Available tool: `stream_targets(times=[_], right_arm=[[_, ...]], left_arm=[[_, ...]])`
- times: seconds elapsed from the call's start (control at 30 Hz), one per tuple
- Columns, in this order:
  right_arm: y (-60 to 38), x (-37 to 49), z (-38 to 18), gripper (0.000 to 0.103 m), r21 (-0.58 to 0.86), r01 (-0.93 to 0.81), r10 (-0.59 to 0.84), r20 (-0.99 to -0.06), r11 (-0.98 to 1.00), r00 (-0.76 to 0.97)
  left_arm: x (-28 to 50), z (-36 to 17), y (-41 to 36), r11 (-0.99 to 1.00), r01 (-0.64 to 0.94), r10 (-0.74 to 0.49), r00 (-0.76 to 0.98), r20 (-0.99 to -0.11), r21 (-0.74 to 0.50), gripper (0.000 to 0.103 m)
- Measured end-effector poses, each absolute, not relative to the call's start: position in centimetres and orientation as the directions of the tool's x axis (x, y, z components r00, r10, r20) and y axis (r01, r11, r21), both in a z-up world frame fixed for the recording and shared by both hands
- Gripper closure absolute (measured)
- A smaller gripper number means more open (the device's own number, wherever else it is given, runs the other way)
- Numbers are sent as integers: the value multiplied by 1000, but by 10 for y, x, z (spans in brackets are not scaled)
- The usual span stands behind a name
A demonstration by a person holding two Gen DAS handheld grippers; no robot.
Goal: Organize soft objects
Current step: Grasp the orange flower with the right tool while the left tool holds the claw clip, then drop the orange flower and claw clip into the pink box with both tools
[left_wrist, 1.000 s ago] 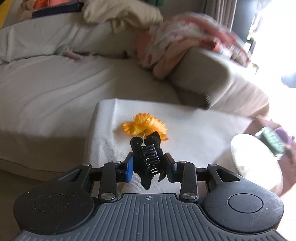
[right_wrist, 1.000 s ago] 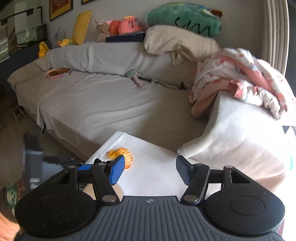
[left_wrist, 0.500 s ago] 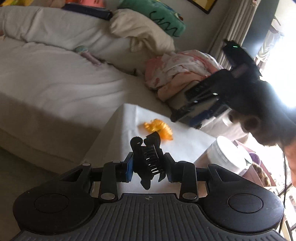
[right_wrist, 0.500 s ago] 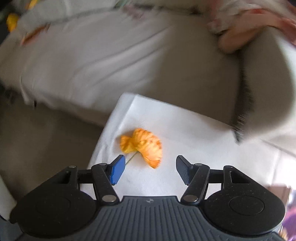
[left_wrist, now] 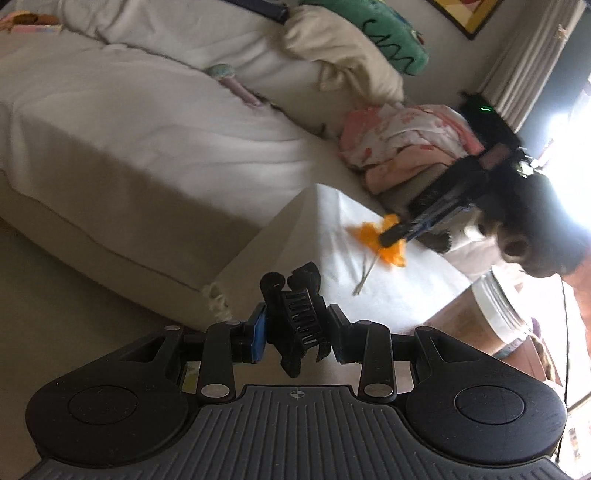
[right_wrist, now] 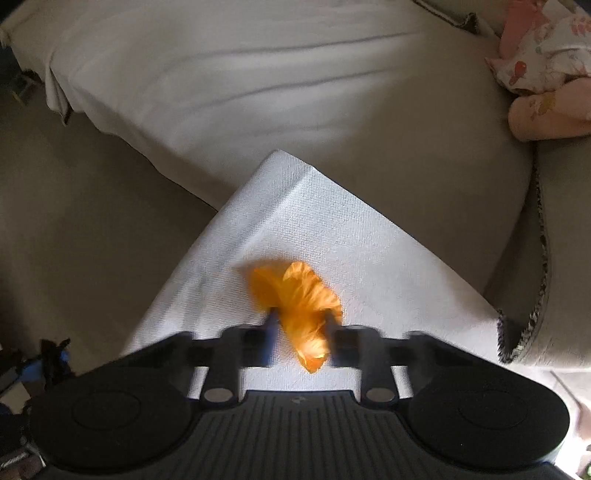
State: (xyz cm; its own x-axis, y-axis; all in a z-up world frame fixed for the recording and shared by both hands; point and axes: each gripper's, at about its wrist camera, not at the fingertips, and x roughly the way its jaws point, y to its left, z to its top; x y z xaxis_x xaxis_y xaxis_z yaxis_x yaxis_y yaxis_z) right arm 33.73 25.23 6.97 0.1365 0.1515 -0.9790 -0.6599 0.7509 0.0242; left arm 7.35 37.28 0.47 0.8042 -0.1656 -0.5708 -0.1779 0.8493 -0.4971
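Observation:
My left gripper is shut on a black claw hair clip and holds it in the air near the corner of a white-covered table. An orange fabric flower lies on that table. My right gripper has closed in around the flower, its fingers touching it on both sides. In the left wrist view the right gripper sits on the flower, whose thin stem trails toward me.
A large sofa under a pale cover runs behind the table. A pink patterned blanket lies on its armrest, with a cream cushion and a green plush above. A white tub stands right of the table.
My right gripper has dropped onto the flower and closed from wide open to around it. My left gripper has drawn back and left with the clip.

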Motion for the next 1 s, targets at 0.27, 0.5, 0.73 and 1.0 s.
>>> stream_targets(times=[0.27, 0.5, 0.73, 1.0], right_arm=[[190, 285, 164, 93, 107, -635, 379, -873, 765, 308], [77, 206, 274, 93, 15, -585, 435, -683, 811, 586], [-87, 150, 315, 93, 9, -446, 391, -496, 895, 775], [-201, 128, 250, 93, 23, -314, 282, -507, 949, 815]], left_arm=[[84, 56, 374, 850, -205, -61, 877, -477, -486, 65], [92, 156, 307, 936, -40, -76, 948, -309, -351, 65], [114, 192, 163, 915, 285, -365, 885, -287, -285, 65], [201, 123, 11, 826, 416, -564, 627, -538, -380, 64]])
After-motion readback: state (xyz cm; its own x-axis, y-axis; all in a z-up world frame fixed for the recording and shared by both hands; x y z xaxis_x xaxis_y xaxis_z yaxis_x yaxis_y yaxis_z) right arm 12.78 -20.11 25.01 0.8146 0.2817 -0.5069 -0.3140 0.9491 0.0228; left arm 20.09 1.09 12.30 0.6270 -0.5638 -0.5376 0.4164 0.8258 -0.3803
